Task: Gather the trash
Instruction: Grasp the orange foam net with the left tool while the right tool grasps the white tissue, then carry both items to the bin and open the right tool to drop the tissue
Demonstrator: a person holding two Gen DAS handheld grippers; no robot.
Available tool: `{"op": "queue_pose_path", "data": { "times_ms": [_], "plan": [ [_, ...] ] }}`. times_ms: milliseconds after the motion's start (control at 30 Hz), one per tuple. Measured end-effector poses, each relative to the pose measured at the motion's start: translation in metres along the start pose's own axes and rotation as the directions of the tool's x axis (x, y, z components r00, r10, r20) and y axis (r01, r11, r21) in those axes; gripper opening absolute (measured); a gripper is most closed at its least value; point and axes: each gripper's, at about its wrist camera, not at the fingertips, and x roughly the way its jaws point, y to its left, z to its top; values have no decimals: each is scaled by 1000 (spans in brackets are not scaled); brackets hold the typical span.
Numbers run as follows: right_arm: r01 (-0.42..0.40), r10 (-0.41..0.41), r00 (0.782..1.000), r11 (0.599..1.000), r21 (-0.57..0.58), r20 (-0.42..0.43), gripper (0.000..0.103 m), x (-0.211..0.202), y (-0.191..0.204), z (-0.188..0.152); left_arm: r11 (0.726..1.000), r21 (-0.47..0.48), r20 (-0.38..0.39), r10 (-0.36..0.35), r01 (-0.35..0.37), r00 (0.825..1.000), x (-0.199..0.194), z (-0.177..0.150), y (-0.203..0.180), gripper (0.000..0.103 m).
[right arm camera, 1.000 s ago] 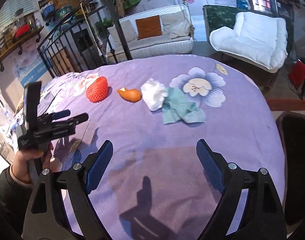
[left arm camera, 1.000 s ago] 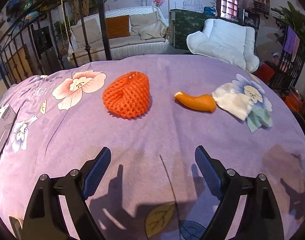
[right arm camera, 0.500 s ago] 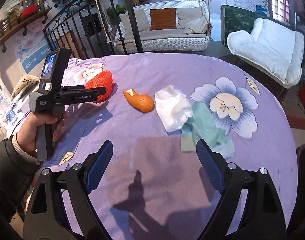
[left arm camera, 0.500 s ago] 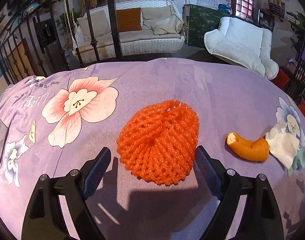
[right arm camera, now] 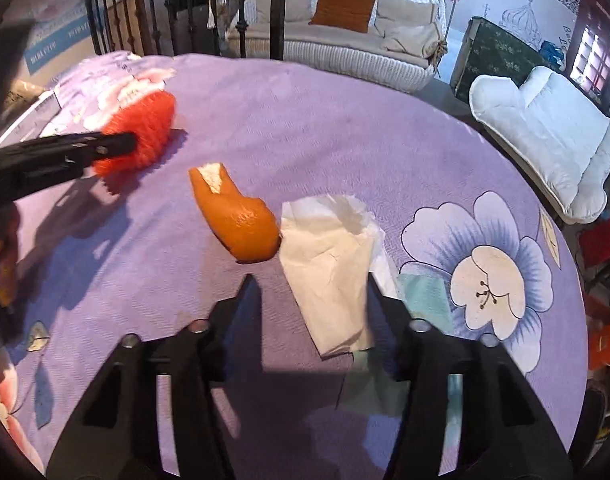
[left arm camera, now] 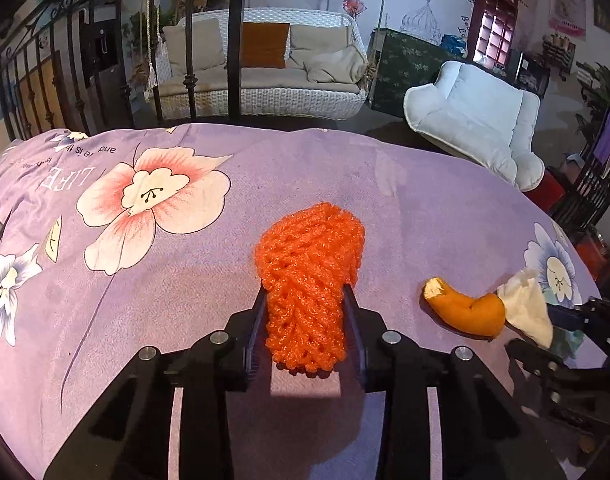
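Now left hand-held gripper (left arm camera: pixel 305 320) pinches orange foam net (left arm camera: pixel 311 276), long axis running away, on purple counter (left arm camera: pixel 425 200). Right hand-held gripper (right arm camera: pixel 311 296) half-closed, straddling white tissue (right arm camera: pixel 331 264); orange peel (right arm camera: pixel 237 216) just left.

The near end of the orange foam net (left arm camera: pixel 305 300) is squeezed between the left gripper's (left arm camera: pixel 305 320) fingers (left arm camera: pixel 255 328), so its sides are covered there. In the right wrist view, the net is motion-blurred at upper left and partly behind that gripper's dark bar. The teal paper (right arm camera: pixel 425 300) lies mostly under the white tissue (right arm camera: pixel 333 264) — its lower part hidden by the right gripper (right arm camera: pixel 309 292). A hand (right arm camera: pixel 1 264) is cut off at the left edge.
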Motion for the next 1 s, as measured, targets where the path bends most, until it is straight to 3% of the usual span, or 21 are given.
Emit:
{"op": "queue_pose_path", "data": {
  "times_ms": [67,233,600,767,1000],
  "plan": [
    [1,-1,1000,1000,4,10,23,1,-3,1,1000,-11,17,-6,6,1000,-11,-4,-2,35],
    [-13,12,999,1000,17,41,8,-17,-4,0,1000,3,52,-11,11,999,-34,-13,-8,35],
    [-91,78,985,993,81,154,7,-94,5,-38,997,12,93,-71,71,993,-84,-47,-25,35],
    [-143,115,973,980,136,198,7,-134,1,-70,992,20,86,-127,126,988,-103,-70,-43,35],
    [-146,93,968,964,224,232,7,-172,-12,-122,977,58,69,-211,207,975,-122,-97,-82,35]
  ]
}}
